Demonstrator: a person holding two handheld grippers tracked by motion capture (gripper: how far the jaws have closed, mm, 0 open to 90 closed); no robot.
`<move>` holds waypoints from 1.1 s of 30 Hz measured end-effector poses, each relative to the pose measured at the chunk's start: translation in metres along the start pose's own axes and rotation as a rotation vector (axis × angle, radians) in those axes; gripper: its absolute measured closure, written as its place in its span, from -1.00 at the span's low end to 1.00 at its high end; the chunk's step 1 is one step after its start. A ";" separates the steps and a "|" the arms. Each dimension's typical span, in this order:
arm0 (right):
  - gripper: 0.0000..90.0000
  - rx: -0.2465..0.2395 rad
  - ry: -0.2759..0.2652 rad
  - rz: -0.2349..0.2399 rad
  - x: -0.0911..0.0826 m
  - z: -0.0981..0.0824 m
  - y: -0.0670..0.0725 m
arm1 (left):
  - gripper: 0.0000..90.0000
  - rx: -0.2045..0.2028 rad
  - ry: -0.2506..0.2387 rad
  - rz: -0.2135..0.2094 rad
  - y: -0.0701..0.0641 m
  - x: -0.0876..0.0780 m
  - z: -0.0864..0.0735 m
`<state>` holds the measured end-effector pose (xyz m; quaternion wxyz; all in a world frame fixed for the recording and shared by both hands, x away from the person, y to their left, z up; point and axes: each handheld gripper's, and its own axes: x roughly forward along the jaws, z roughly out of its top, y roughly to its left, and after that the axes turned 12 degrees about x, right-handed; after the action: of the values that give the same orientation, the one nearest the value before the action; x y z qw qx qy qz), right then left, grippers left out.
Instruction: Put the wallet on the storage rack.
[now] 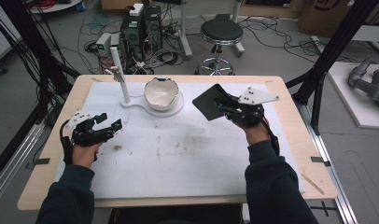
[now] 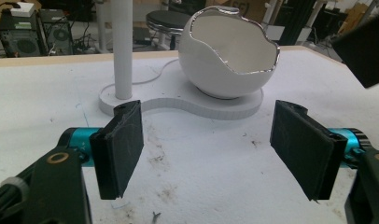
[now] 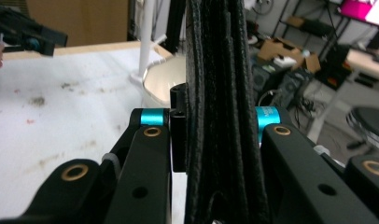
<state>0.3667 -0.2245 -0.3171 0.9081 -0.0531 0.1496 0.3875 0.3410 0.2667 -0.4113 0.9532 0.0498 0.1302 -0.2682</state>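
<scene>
Your right gripper [image 1: 223,110] sits right of centre in the high view, its jaws clamped on a black wallet [image 1: 209,102] that it holds up off the table, tilted, with its flat face turned toward the upper left of the frame. In the right gripper view the wallet [image 3: 220,93] stands edge-on between the two jaws as a stack of dark leather layers running from top to bottom of the frame, pinched at the level of the blue collars. Your left gripper [image 1: 108,123] is at the left of the high view, low over the white mat [image 1: 187,158], jaws spread wide with nothing between them; in the left gripper view [image 2: 206,149] the two black pads stand well apart over the stained mat. Beyond them, in the upper middle of that view, a white bowl [image 2: 227,51] with a jagged, silver-edged rim like a broken eggshell rests on a flat white base [image 2: 178,100], and a white post [image 2: 122,46] rises from the base's left end. In the high view the bowl [image 1: 161,93] sits at the upper centre, between your two grippers and farther from you, with the wallet near its right side but apart from it. The mat covers most of the wooden table [image 1: 290,107].
</scene>
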 end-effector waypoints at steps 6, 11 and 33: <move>0.66 -0.065 -0.027 0.058 0.031 0.038 0.004 | -0.43 -0.011 0.001 -0.003 0.001 0.000 -0.001; 0.66 -0.130 -0.037 0.090 0.058 0.069 0.012 | -0.43 -0.023 -0.002 -0.004 0.003 0.000 -0.001; 0.67 -0.348 0.106 0.183 0.153 0.091 0.023 | -0.43 -0.047 -0.009 -0.009 0.008 -0.002 -0.004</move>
<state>0.4712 -0.0838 -0.2780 0.8371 -0.2158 0.1320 0.4850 0.3424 0.2750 -0.4141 0.9535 0.0255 0.1325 -0.2697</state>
